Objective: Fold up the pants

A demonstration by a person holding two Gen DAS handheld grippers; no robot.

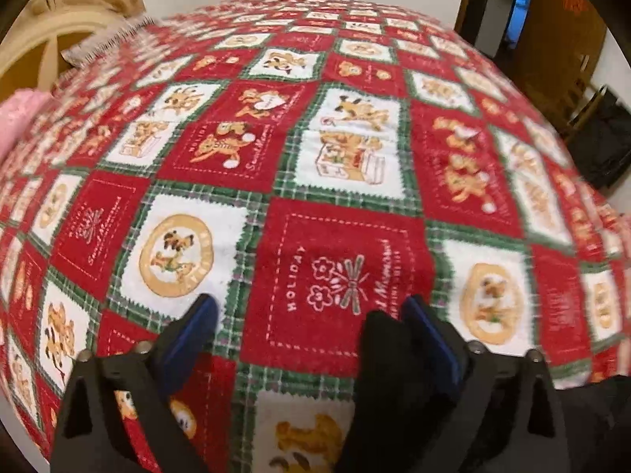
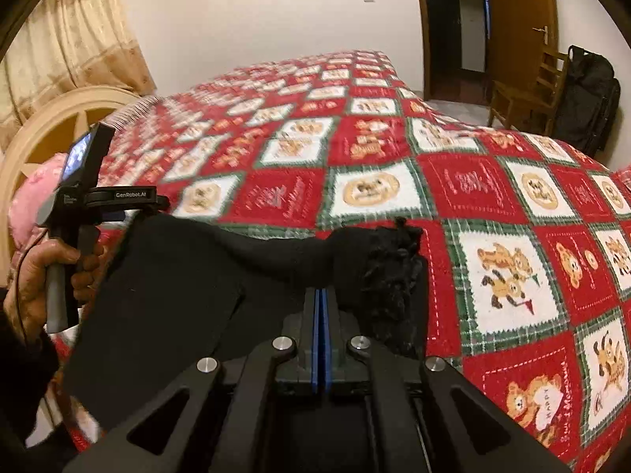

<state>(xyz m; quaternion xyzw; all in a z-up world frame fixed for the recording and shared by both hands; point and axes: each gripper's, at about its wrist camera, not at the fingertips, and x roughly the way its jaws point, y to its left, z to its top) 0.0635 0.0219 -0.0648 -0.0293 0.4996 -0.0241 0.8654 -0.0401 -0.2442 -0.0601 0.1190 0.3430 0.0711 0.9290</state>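
The black pants [image 2: 169,295] hang lifted over the red and white patchwork blanket [image 2: 493,197] on the bed. My right gripper [image 2: 320,295] is shut, its blue pads pressed together on the cloth just beside the bunched waistband with its drawstring [image 2: 398,252]. From there the cloth stretches left to the left gripper's handle [image 2: 90,197], which a hand [image 2: 35,276] holds. In the left wrist view my left gripper [image 1: 311,315] stands wide open above the blanket [image 1: 335,157]. A fold of the black pants [image 1: 386,358] lies against the inner side of its right finger.
A cream headboard [image 2: 51,134] and a pink pillow [image 2: 27,205] lie at the left end of the bed. Beyond the bed stand a wooden chair [image 2: 528,94], a black bag [image 2: 587,94] and an open wooden door [image 2: 520,19]. A curtain [image 2: 71,39] hangs at upper left.
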